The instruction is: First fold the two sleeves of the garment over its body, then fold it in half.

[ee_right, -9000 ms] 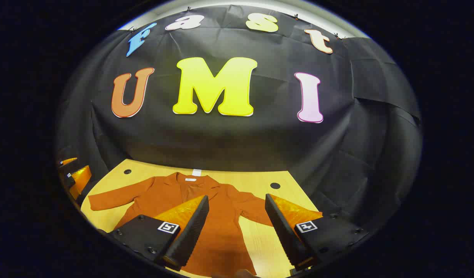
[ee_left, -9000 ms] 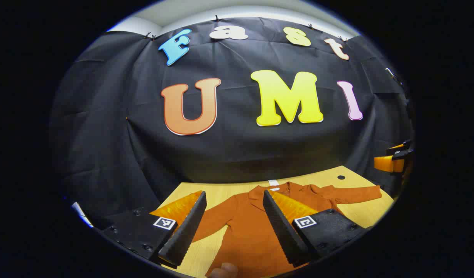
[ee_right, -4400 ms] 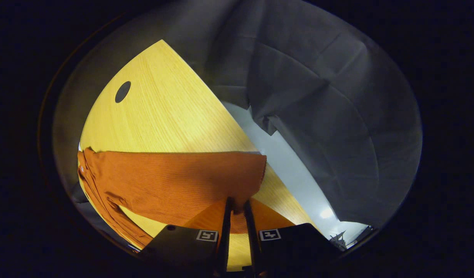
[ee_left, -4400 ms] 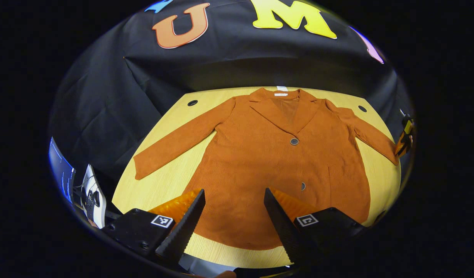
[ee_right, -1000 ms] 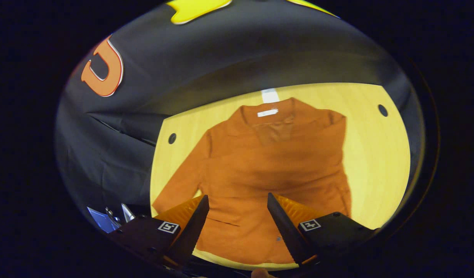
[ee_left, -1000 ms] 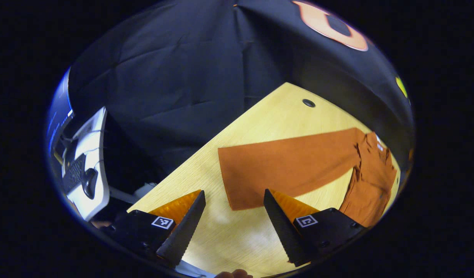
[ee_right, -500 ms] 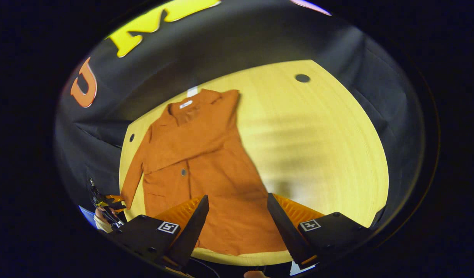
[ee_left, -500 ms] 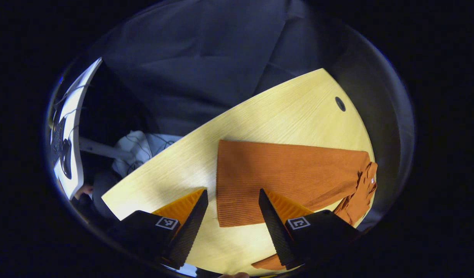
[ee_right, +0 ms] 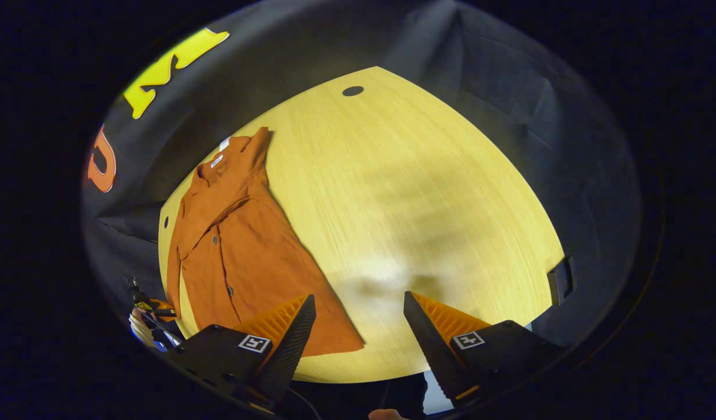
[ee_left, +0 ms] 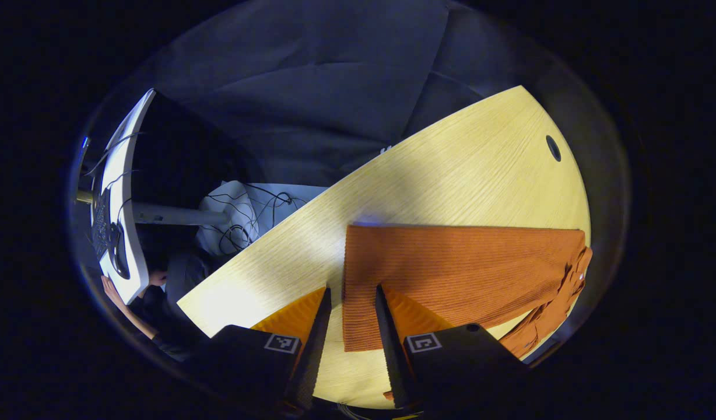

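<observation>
Pale wooden desk (ee_left: pixel 451 169) with a visible straight grain, enclosed by the booth's black cloth wall (ee_left: pixel 311 87); a dark round hole (ee_left: pixel 552 148) is set in the desk near its far corner in the left gripper view, and a like hole (ee_right: pixel 353 91) lies near the far edge in the right gripper view. The rust-orange garment (ee_right: pixel 241 245) lies flat on the desk, its collar end toward the wall and its hem toward the near edge; in the right gripper view it occupies the left part of the desk, with the wood to its right bare and brightly lit. One sleeve (ee_left: pixel 451 274) extends flat across the desk in the left gripper view, its cuff end lying between the fingers of the left gripper (ee_left: pixel 351 326), whose jaws stand narrowed on either side of the cuff; contact of the pads with the cloth cannot be told. The right gripper (ee_right: pixel 358 332) stands wide apart above the near desk edge, just beside the garment's hem corner, holding nothing. Beyond the desk edge in the left gripper view lie a white bundle with tangled cables (ee_left: pixel 235 216) and a white side surface (ee_left: pixel 122 210).
</observation>
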### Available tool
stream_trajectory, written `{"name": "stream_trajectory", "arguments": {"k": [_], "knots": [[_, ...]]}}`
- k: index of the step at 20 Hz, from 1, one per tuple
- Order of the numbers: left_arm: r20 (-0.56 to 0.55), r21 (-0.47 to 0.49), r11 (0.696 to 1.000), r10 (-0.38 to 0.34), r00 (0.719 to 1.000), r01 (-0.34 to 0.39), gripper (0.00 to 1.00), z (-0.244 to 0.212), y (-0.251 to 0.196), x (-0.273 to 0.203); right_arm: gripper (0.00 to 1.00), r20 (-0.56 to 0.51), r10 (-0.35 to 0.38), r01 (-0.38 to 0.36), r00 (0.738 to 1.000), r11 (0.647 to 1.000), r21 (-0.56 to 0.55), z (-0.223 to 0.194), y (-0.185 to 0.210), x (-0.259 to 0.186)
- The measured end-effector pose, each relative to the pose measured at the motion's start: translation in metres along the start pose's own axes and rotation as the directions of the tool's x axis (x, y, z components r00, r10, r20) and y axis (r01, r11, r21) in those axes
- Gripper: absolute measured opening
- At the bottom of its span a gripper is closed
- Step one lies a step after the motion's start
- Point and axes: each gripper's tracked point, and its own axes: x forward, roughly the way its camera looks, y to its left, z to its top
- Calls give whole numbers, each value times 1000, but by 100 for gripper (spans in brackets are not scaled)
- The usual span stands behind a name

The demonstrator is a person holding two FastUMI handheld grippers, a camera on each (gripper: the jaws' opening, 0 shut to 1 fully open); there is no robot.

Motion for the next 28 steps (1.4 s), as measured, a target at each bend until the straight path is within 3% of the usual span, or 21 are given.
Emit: {"name": "stream_trajectory", "arguments": {"k": [3,4,5,6,7,8,11,12,13,17,18,22,24,28], "knots": [[1,5,1000,-24,1000,24,36,3,-10,2,96,-9,0,0,1000,999,41,-10,-16,0],[4,0,999,-36,999,36,18,4,-14,2,97,-5,-10,10,1000,999,48,-12,-21,1],[4,-12,999,-37,999,37,19,3,-17,3,97,4,-34,34,999,998,49,-12,-29,3],[-2,-8,999,-35,999,35,14,4,-17,2,92,8,-61,61,998,997,42,-12,-38,4],[-10,-2,999,-34,999,34,5,3,-16,0,92,2,-73,73,997,997,27,-15,-43,6],[-19,-9,999,-49,999,49,3,0,-20,-2,97,-6,-74,74,997,997,11,-14,-45,7],[11,-35,992,-123,992,123,3,3,-49,-19,93,-14,-83,83,996,996,-30,-10,-50,8],[20,-15,992,-126,992,126,8,3,-54,-29,93,-4,-70,70,998,997,-29,-6,-47,9],[25,6,990,-138,990,138,3,1,-61,-38,97,14,-55,55,998,998,-23,-1,-44,11],[97,60,972,-232,968,227,3,0,-120,-85,93,9,-9,9,1000,1000,-26,10,-40,25],[111,77,966,-253,961,245,3,-3,-137,-96,97,9,-1,1,1000,999,-34,15,-41,29],[126,174,951,-277,952,254,3,-36,-213,-131,97,17,19,-18,1000,998,-64,34,-47,45],[169,217,949,-268,948,230,3,-47,-251,-137,97,32,40,-38,999,996,-77,43,-50,48],[156,293,930,-277,948,224,3,-95,-329,-142,97,53,63,-57,997,991,-119,53,-67,52]]}}
